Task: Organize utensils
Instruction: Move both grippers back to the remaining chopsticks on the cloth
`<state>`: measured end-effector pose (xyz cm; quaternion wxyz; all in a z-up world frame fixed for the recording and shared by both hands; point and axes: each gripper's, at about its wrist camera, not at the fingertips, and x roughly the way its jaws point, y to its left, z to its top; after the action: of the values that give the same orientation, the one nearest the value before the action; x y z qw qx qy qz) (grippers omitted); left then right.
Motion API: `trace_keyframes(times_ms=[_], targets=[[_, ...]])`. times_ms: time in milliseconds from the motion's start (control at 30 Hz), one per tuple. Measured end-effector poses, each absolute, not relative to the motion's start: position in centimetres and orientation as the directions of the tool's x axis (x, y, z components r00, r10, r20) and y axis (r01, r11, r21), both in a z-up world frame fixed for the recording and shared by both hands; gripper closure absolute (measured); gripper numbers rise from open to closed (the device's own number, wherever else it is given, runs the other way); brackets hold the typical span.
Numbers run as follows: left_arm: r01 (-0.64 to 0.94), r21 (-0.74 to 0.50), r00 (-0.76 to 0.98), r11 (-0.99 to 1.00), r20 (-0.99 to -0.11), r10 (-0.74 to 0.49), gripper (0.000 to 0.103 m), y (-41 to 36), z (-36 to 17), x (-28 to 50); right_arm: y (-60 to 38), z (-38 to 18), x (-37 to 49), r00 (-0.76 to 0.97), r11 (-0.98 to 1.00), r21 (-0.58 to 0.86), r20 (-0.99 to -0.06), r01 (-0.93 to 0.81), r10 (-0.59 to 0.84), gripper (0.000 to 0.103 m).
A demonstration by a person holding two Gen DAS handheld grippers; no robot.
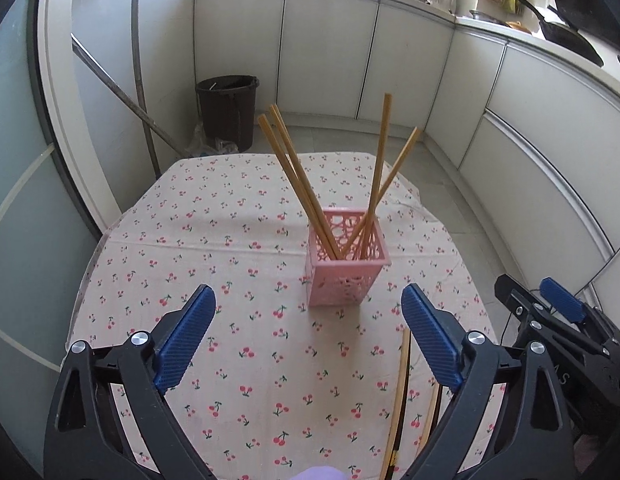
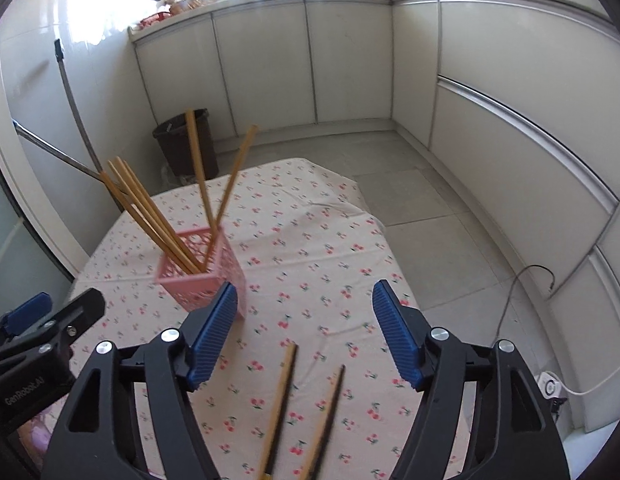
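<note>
Ahead of my jaws I count one pink holder with five chopsticks standing in it. Between my right jaws two more chopsticks lie flat on the cloth.

Pink lattice holder upright with 5 chopsticks; 2 chopsticks flat nearby.

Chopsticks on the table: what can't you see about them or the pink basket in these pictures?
- Two loose chopsticks: right wrist view, near ends cut off by the bottom edge; blurred.
- Same pair, left wrist view: partly hidden behind the left hand-held gripper finger.
- Pink basket: chopstick tips inside hidden by its walls; right wrist view blurs the count.
</note>
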<state>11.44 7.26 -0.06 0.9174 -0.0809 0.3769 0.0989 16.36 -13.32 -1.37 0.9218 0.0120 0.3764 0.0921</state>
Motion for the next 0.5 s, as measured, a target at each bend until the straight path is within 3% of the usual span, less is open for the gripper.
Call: trace_keyframes(times_ms=[100,200,333,500], targets=[[-0.239,-0.061,0.672,0.969,-0.731,0.12,0.008,6.8,-1.1,11.5,-14.6,-2.4,16.1,0.686,0.992,0.065,-0.717,-0.112,0.125,0.016],[-0.225,-0.066,0.614,0.972,-0.784,0.089,0.007,6.4,-3.0,12.3,-16.5,-3.8,15.9,0.642,0.996,0.072,-0.762,-0.051,0.088,0.011],[-0.195,-0.096,0.476,0.976,-0.88,0.008,0.007,5.1,-6.9,13.9,-19.1,-5.6,15.9,0.56,0.993,0.115,-0.824,0.02,0.084,0.01],[-0.187,-0.131,0.343,0.974,-0.937,-0.06,0.007,3.2,-11.2,15.8,-23.4,-8.1,15.5,0.424,0.938,0.308,-0.879,0.16,0.217,0.01]])
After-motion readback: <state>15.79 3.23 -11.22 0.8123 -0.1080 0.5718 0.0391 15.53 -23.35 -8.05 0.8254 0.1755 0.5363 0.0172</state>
